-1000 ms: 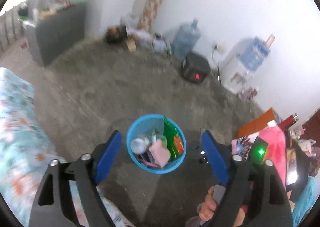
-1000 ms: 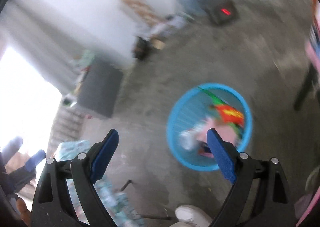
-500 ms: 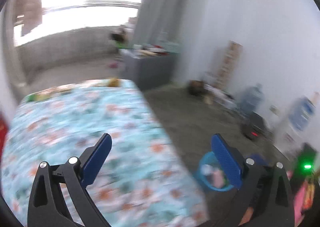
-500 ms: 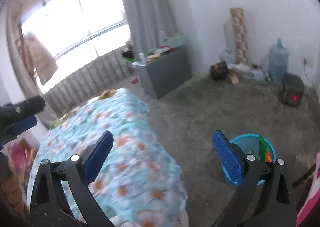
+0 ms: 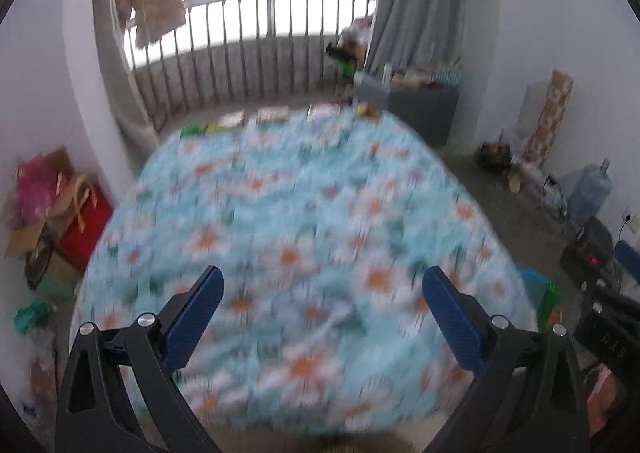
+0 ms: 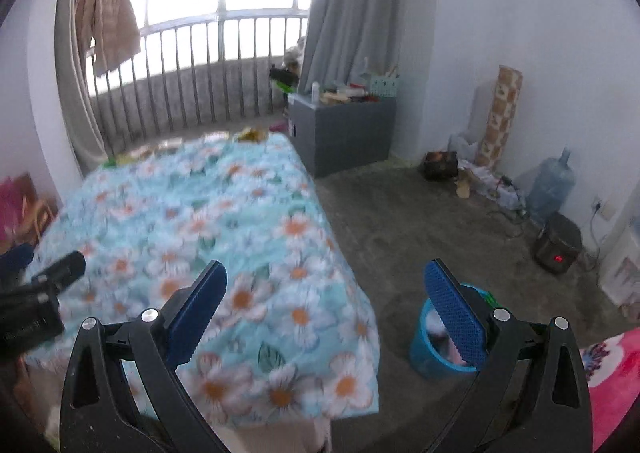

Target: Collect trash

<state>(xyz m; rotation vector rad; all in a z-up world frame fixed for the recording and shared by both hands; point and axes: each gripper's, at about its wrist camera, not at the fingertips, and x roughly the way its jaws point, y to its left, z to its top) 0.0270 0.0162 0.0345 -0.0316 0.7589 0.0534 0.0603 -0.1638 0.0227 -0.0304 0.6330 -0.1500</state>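
My left gripper (image 5: 322, 317) is open and empty, held over the bed with the blue flowered cover (image 5: 288, 237). My right gripper (image 6: 324, 313) is open and empty above the bed's right edge (image 6: 224, 237). The blue trash bin (image 6: 432, 353) stands on the floor right of the bed, partly behind my right finger, with wrappers and pink trash in it. In the left wrist view only its rim (image 5: 538, 289) shows. Several flat wrappers (image 5: 272, 115) lie along the bed's far edge; they also show in the right wrist view (image 6: 252, 134).
A grey cabinet (image 6: 344, 129) with clutter stands by the curtain. A water jug (image 6: 550, 183), a black heater (image 6: 558, 243) and cables line the right wall. Bags and boxes (image 5: 60, 213) sit left of the bed. A railing (image 5: 256, 53) runs behind.
Both grippers have swung up from above the trash bin and turned to face the bed and the window. Both stayed open and empty.
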